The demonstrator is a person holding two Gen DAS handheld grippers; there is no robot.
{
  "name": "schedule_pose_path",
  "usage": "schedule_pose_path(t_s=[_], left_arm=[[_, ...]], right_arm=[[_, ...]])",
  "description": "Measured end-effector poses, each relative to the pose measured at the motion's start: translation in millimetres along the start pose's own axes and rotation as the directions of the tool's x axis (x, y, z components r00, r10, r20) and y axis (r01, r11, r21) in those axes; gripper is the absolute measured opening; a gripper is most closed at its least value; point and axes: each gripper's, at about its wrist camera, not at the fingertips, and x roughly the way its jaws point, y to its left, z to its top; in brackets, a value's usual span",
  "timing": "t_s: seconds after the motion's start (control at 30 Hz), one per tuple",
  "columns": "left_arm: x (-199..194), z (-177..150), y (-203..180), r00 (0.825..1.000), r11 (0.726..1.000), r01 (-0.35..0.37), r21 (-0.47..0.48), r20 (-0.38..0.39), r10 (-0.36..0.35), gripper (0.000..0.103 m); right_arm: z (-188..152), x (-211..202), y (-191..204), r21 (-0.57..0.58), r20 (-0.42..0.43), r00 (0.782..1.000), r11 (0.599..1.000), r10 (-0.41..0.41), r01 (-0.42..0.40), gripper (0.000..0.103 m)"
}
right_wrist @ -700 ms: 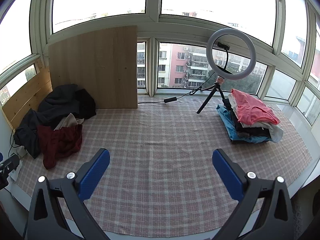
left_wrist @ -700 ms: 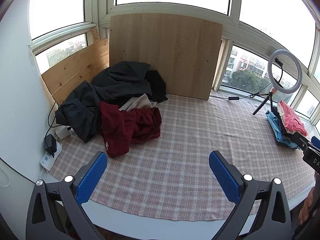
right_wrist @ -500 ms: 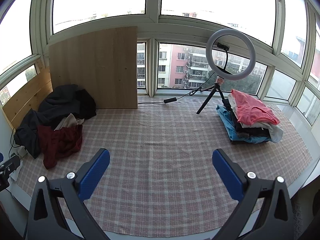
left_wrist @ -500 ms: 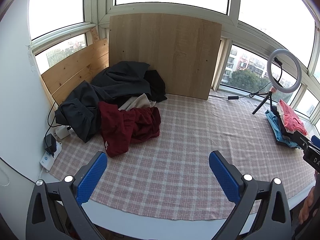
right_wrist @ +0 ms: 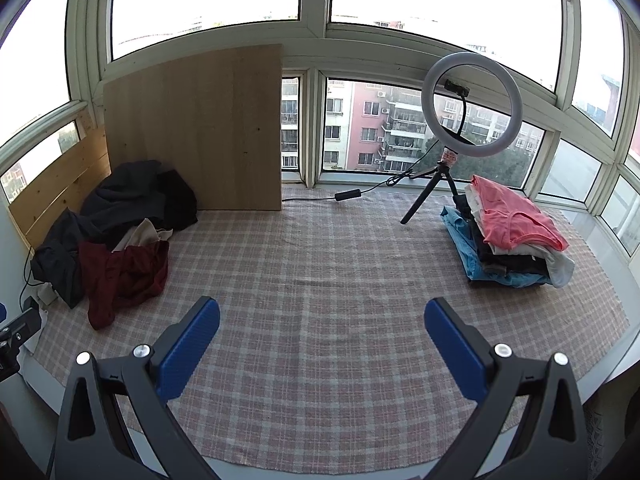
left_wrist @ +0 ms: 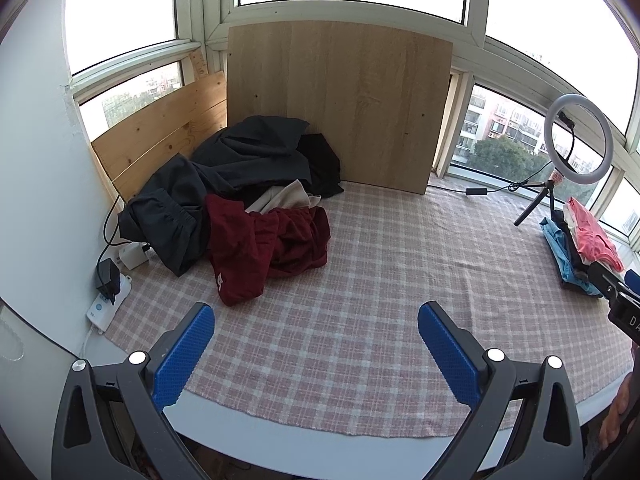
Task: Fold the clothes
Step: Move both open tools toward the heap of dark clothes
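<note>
Unfolded pile (left_wrist: 240, 216): loose heap at ten o'clock on the checked cloth (left_wrist: 360, 300); maroon garment (left_wrist: 260, 248) in front, dark ones behind, against the wooden board (left_wrist: 340, 108).
Left gripper (left_wrist: 316, 344): released, jaws wide, nothing between them, above the cloth's near edge.
Right gripper (right_wrist: 322, 340): released, wide, empty, over the cloth.
Ring light (right_wrist: 472, 104): one o'clock, on a tripod.
Folded stack (right_wrist: 508, 236): two o'clock, pink top uppermost, just beside the tripod.
</note>
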Motion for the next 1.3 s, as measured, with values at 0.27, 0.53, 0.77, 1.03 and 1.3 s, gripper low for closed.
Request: schedule_pose_path(t_s=[0.27,0.53,0.77,1.03,1.3], left_arm=[[1.7,0.0,-3.2,0.999,0.999,-0.042,-0.01,0.019,0.042,0.102],[-0.2,-4.4,9.1,0.993,0.993,-0.106,-0.058,0.036,0.109,0.102],[-3.7,-9.0,36.4,0.981,0.972,-0.192,-0.133,-0.003,0.194,0.102],[2.7,-3.1,80.1,0.981,0.961,-0.189,-0.2,-0.002,0.192,0.102],[31.1,24.6,127.1,0.989,0.976,-0.141,-0.165,0.017,0.146,0.102]], right_arm=[[2.6,9.6,1.2,-0.027,0.004,0.999,0.999,0.041,-0.041,0.103],[10.6,27.6,4.7,-0.036,0.001,0.987,0.986,0.16,-0.16,0.103],[16.8,47.9,24.2,-0.075,-0.019,0.957,0.954,0.291,-0.291,0.103],[28.8,56.0,58.0,-0.1,0.009,0.906,0.902,0.423,-0.42,0.103],[49.9,59.4,119.9,-0.165,0.045,0.923,0.914,0.382,-0.371,0.102]])
